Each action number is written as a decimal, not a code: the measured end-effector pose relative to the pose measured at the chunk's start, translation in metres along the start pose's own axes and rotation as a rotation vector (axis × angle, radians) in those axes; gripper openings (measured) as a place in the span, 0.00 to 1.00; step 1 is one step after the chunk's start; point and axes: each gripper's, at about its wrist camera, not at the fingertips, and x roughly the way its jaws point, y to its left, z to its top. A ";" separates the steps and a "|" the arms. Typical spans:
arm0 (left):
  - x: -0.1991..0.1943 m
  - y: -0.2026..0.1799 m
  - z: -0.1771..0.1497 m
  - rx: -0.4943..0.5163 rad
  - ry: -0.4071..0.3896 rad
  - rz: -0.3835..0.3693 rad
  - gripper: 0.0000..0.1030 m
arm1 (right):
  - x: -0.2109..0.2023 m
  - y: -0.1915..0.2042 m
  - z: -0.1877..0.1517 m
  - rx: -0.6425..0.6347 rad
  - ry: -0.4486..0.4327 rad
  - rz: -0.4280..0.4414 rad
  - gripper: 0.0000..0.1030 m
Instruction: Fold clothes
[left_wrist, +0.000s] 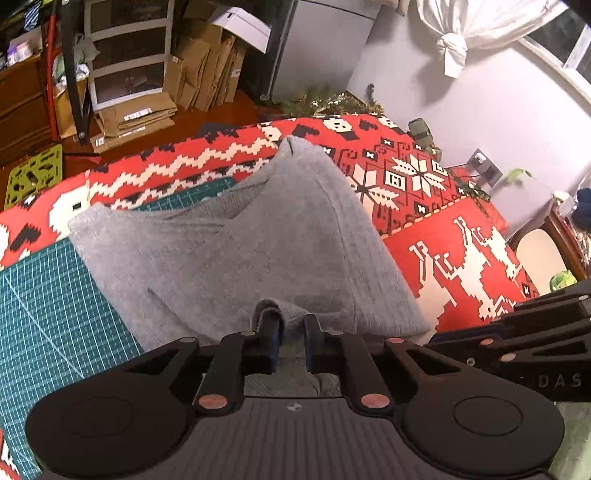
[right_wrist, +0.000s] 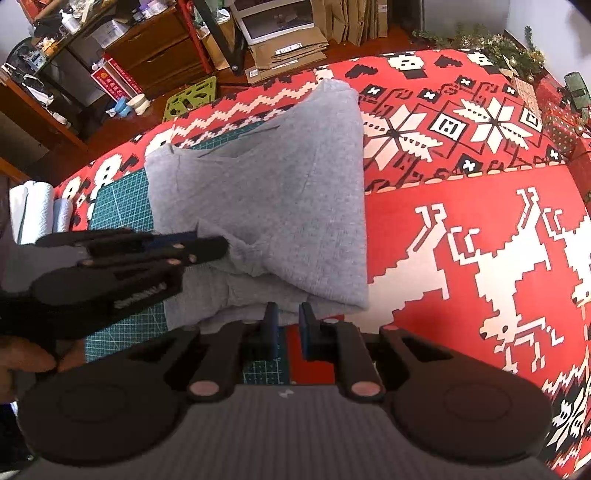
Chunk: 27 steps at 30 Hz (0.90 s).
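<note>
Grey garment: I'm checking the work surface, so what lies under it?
Under the grey garment a green cutting mat shows at its edges, on a red patterned cloth. How far the mat reaches beneath is hidden.

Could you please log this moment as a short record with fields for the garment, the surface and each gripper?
garment: grey garment, partly folded, near edge lifted
surface: green cutting mat on a red patterned blanket
left gripper: fabric bunched between its fingers, appears to grip the garment's near edge
right gripper: open, nothing between its fingers, at the garment's near right corner
fold state: unfinished
</note>
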 end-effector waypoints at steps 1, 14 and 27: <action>-0.001 0.001 -0.002 -0.009 0.005 -0.004 0.20 | -0.001 0.000 0.000 0.000 -0.002 0.001 0.14; 0.000 -0.015 -0.013 0.221 0.017 0.017 0.05 | -0.004 -0.008 -0.006 0.025 -0.004 0.000 0.14; -0.009 0.045 -0.014 -0.505 0.186 -0.164 0.05 | -0.005 -0.004 0.001 0.023 -0.025 0.034 0.14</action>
